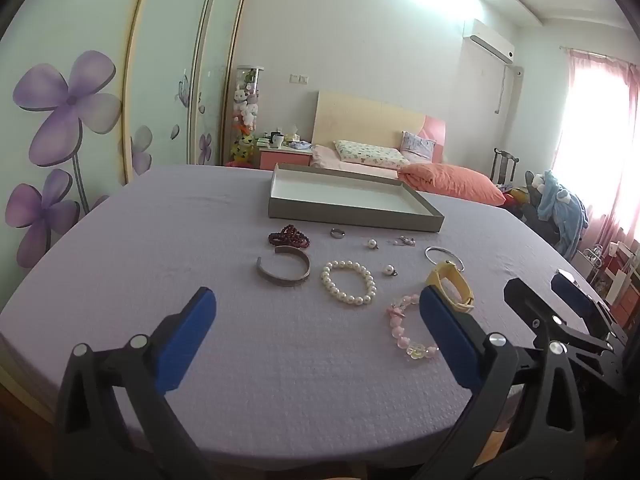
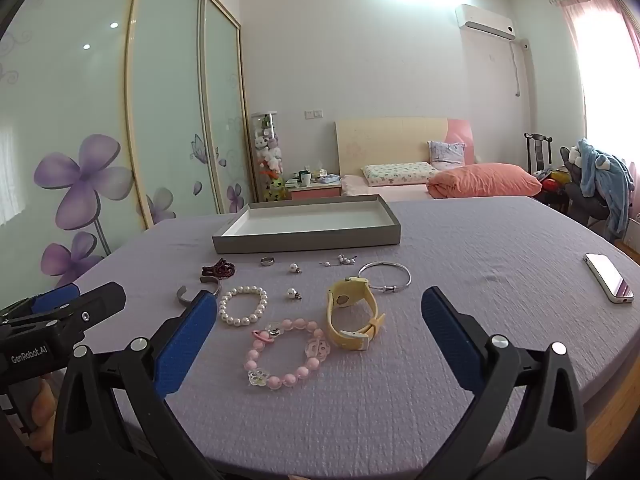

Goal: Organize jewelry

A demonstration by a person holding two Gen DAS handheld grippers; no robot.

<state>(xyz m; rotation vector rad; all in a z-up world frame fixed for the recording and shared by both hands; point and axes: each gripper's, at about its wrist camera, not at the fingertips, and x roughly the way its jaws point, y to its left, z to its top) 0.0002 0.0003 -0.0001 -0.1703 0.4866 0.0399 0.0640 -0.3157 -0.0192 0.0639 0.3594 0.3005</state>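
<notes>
Jewelry lies on a lilac tablecloth in front of a shallow grey tray (image 1: pixel 352 218) (image 2: pixel 304 240) with a white floor. I see a pearl bracelet (image 1: pixel 349 289) (image 2: pixel 243 306), a pink bead bracelet (image 1: pixel 404 330) (image 2: pixel 288 354), a yellow watch (image 1: pixel 450 286) (image 2: pixel 352 316), a silver cuff (image 1: pixel 283 270) (image 2: pixel 188 294), dark red beads (image 1: pixel 289 236) (image 2: pixel 218 270), a ring (image 1: pixel 337 233) (image 2: pixel 267 261), a thin silver bangle (image 1: pixel 443 257) (image 2: pixel 385 276) and small pearl earrings (image 1: pixel 390 270) (image 2: pixel 293 294). My left gripper (image 1: pixel 316 316) and right gripper (image 2: pixel 320 316) are open, empty, held near the front edge.
A white phone (image 2: pixel 609 277) lies at the table's right side. Beyond the table are a bed (image 2: pixel 420 184), a sliding wardrobe (image 2: pixel 168 120) on the left and a chair with clothes (image 2: pixel 600 184) on the right.
</notes>
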